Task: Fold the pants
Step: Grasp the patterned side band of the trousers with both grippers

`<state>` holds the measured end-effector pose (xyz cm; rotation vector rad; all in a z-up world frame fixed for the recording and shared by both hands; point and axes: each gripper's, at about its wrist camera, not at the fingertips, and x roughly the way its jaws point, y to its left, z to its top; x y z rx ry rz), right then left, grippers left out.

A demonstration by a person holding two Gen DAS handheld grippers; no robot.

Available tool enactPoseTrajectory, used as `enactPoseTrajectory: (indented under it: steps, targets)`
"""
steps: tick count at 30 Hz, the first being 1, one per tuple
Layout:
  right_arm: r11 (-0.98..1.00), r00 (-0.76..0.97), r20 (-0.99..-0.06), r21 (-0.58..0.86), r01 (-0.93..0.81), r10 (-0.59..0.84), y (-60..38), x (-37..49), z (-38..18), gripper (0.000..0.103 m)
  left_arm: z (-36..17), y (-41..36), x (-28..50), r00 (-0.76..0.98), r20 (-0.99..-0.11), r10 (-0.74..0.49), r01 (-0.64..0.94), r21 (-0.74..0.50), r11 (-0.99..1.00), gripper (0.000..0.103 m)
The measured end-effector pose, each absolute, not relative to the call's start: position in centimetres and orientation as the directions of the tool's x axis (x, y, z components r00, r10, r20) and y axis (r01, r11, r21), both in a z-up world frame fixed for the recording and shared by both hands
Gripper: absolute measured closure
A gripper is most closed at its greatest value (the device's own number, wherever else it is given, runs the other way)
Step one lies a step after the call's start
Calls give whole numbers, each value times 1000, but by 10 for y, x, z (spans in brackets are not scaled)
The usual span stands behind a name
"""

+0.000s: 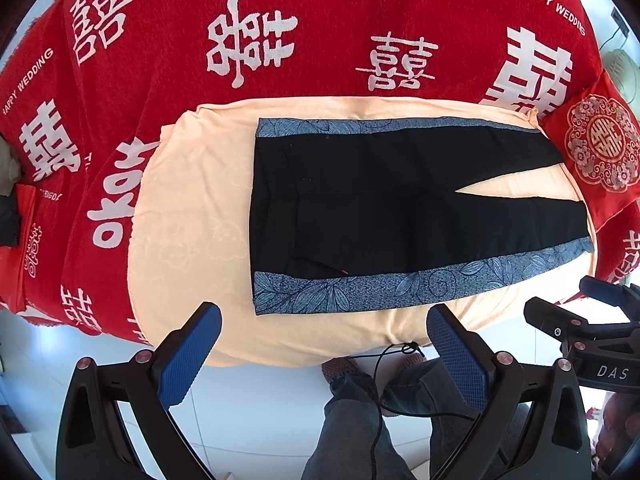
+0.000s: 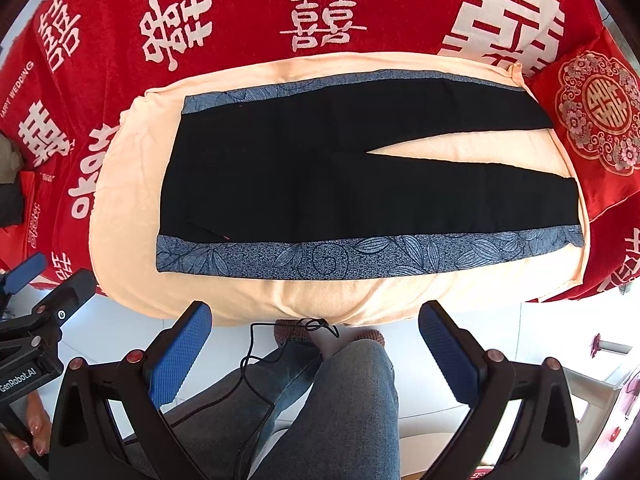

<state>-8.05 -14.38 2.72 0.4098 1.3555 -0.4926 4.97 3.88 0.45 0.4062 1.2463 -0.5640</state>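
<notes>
Black pants (image 1: 400, 208) with blue leaf-patterned side stripes lie flat and spread out on a cream cloth (image 1: 188, 216). The waist is at the left and the two legs run right with a narrow gap between them. They also show in the right wrist view (image 2: 320, 176). My left gripper (image 1: 324, 324) is open and empty, held above the near edge of the cloth, short of the pants' near stripe. My right gripper (image 2: 316, 320) is open and empty, also held over the near edge. The right gripper shows at the right of the left wrist view (image 1: 592, 320).
The cream cloth (image 2: 120, 216) lies on a red sofa cover with white characters (image 1: 280, 40). A red embroidered cushion (image 2: 600, 120) sits by the leg ends. The person's jeans-clad legs (image 2: 340, 400) and a black cable (image 2: 256, 364) are below, over white floor tiles.
</notes>
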Motion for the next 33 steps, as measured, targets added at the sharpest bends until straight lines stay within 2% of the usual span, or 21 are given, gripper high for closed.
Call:
enactPoseTrajectory:
  steps: [7,10,12,14,16,17,21,26,33]
  targets:
    - [796,177,-983,147,587,50,-168,-84,0,0,-28,50,63,156,-973,-169,530,-62,846,0]
    - [764,248,-954,287,577,172,-180,-83,-22,0,-54,57,73,127,-979,-156,484,-76,872,0]
    - [711,294,-912,408,572,286,-186,-80,-47,2,-77,63,81,70,-981,-181,425,-135,895,0]
    - [626,332,-851,524,577,406,-190,-78,-81,15,-97,69,86,52,-978,-200,377,-166,911,0]
    - [525,353,-782,612,592,513,-190,-75,-121,46,-120,72,90,52,-984,-168,345,-140,928,0]
    - [476,364,-744,649,593,561,-188,-73,-142,49,-131,74,92,45,-986,-163,332,-139,933,0]
    - [364,383,-642,725,584,664,-170,-66,-203,49,-172,82,100,-8,-971,-238,268,-231,935,0]
    - [339,401,-597,764,549,695,-155,-53,-255,48,-213,89,100,-44,-955,-294,228,-296,928,0]
    - [253,517,-517,830,497,683,-156,-38,-273,48,-242,96,103,-95,-916,-390,201,-402,893,0]
